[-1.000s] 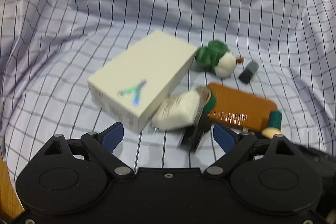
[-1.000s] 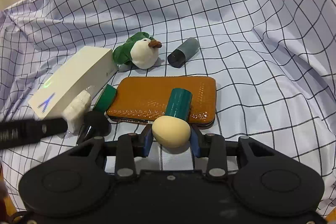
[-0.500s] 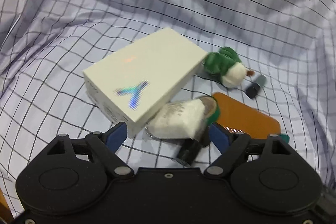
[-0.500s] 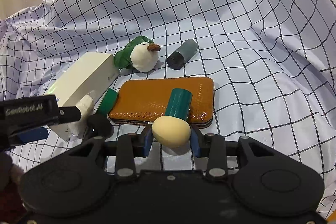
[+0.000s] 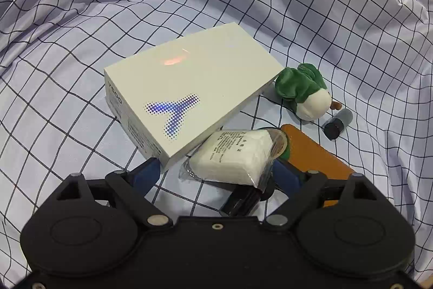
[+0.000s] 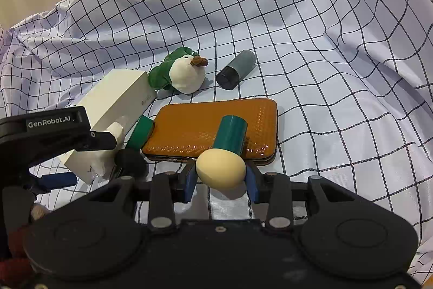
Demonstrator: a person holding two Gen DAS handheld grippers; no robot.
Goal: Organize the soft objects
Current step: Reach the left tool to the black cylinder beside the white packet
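A white soft packet in clear plastic (image 5: 232,156) lies against a white box (image 5: 189,96), partly on a black cylinder (image 5: 243,199). My left gripper (image 5: 216,175) straddles the packet with its jaws opening; the left pad stands clear of it, so nothing is gripped. My right gripper (image 6: 220,180) is shut on the cream egg-shaped sponge (image 6: 220,168) of a tool whose teal handle (image 6: 231,134) rests on an orange wallet (image 6: 189,132). A green and white plush duck (image 6: 186,75) lies behind the wallet.
Everything lies on a rumpled checked cloth (image 6: 324,45) that rises in folds all around. A grey cylinder (image 6: 238,69) lies right of the duck. A teal round piece (image 6: 140,132) sits between the packet and the wallet. The box's corner touches the duck.
My left gripper has rolled and come lower and closer over the packet and the box; its jaws narrowed, then widened again. The right gripper and the sponge have stayed put.
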